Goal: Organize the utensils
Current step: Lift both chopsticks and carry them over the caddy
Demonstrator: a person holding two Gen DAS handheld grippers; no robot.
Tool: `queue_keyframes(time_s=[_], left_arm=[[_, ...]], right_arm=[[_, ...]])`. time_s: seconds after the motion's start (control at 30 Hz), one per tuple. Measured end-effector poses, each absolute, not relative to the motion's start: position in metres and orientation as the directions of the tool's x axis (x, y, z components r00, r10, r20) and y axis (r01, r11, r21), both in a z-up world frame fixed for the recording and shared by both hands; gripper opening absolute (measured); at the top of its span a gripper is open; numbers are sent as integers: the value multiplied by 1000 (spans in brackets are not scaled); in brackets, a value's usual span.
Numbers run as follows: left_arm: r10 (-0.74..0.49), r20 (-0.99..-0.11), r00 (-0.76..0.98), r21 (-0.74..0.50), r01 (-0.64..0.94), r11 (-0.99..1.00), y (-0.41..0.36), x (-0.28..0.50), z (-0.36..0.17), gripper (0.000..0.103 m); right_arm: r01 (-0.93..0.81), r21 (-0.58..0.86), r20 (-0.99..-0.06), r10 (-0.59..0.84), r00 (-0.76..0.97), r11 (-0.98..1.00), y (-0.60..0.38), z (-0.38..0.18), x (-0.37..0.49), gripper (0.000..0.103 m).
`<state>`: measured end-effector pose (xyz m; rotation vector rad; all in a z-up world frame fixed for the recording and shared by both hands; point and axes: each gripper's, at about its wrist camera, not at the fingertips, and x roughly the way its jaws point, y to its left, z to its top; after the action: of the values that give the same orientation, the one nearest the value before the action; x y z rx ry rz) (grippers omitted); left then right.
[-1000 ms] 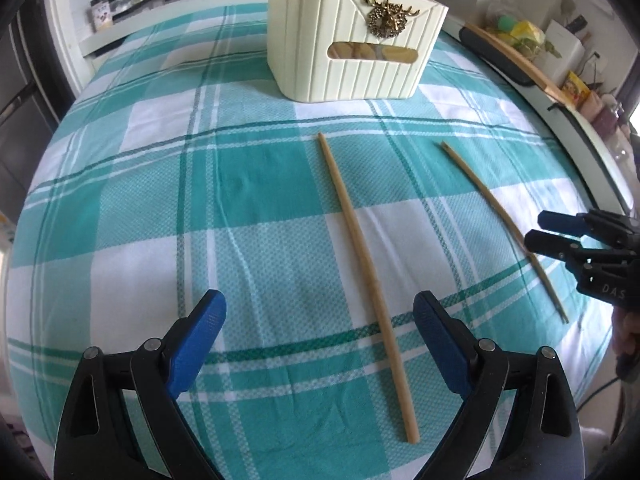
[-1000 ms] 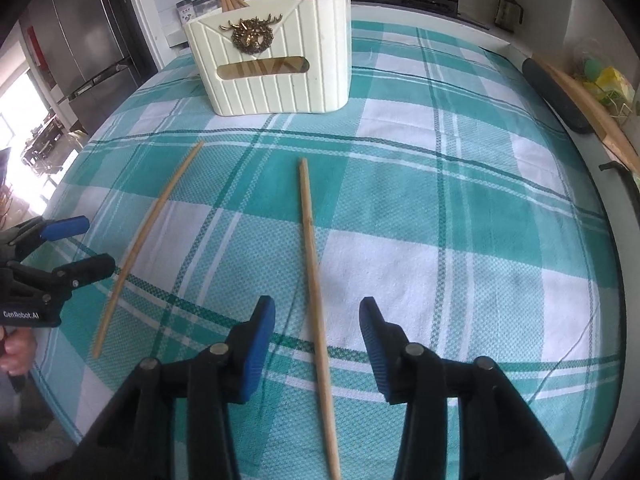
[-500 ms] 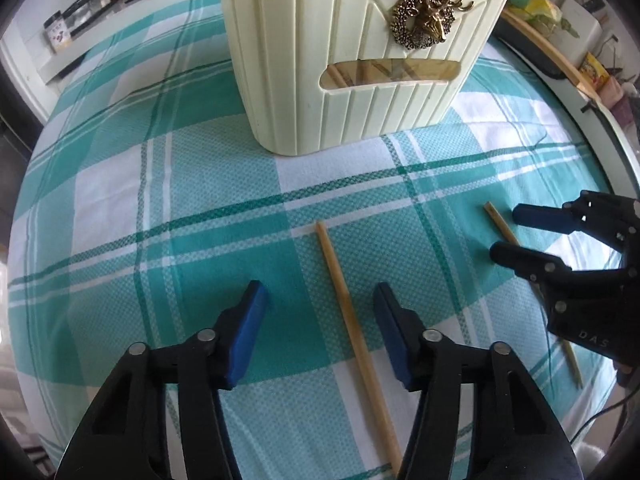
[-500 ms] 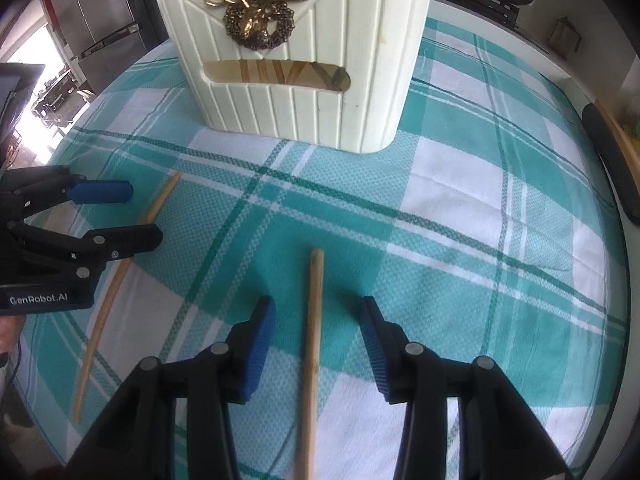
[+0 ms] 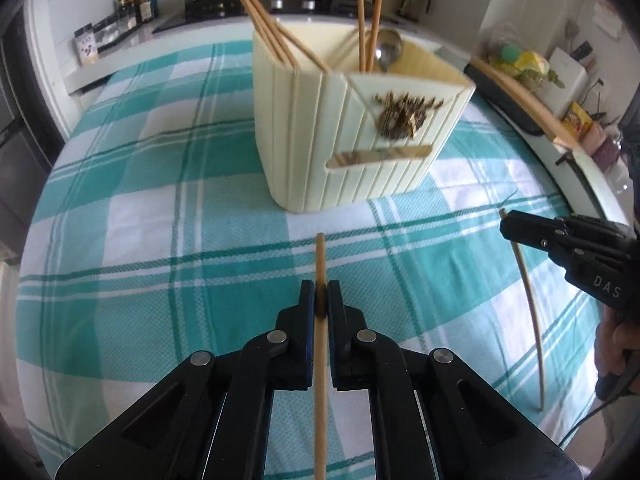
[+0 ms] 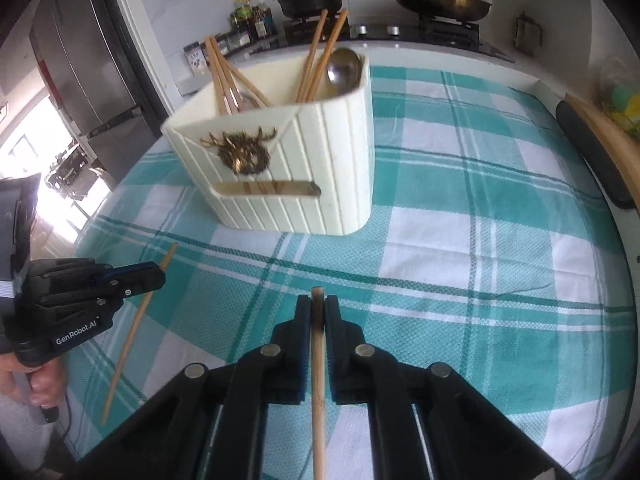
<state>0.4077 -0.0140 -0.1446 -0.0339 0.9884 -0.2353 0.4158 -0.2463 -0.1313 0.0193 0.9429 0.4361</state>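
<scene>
Chopsticks: my left gripper (image 5: 320,300) clamps one chopstick (image 5: 320,360), right gripper (image 6: 317,312) clamps the other (image 6: 318,380). Cream utensil holder (image 5: 340,140) ahead; bare checked tablecloth (image 5: 160,260) between.

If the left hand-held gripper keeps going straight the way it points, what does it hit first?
Probably the tablecloth just short of the holder; the left hand-held gripper points steeply down, shut on a chopstick. Depth is unclear.

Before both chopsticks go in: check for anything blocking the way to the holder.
Nothing visible does. Bare tablecloth lies between each held chopstick and the holder, whose top is open beside the chopsticks and spoon already inside.
</scene>
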Motion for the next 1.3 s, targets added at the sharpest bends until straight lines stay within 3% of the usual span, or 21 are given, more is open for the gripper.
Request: queue_keyframes(time_s=[0.3, 0.63, 1.3], left_arm=[[-296, -659, 692, -200, 218, 955, 1, 349, -48, 4], [-334, -547, 768, -218, 255, 942, -2, 308, 1, 4], [-296, -397, 869, -209, 228, 951, 32, 336, 87, 4]], right_arm=[[-394, 229, -605, 447, 659, 890, -271, -43, 351, 7], [-395, 181, -440, 433, 787, 901, -272, 5, 307, 7], [-391, 126, -289, 411, 865, 912, -262, 96, 358, 7]])
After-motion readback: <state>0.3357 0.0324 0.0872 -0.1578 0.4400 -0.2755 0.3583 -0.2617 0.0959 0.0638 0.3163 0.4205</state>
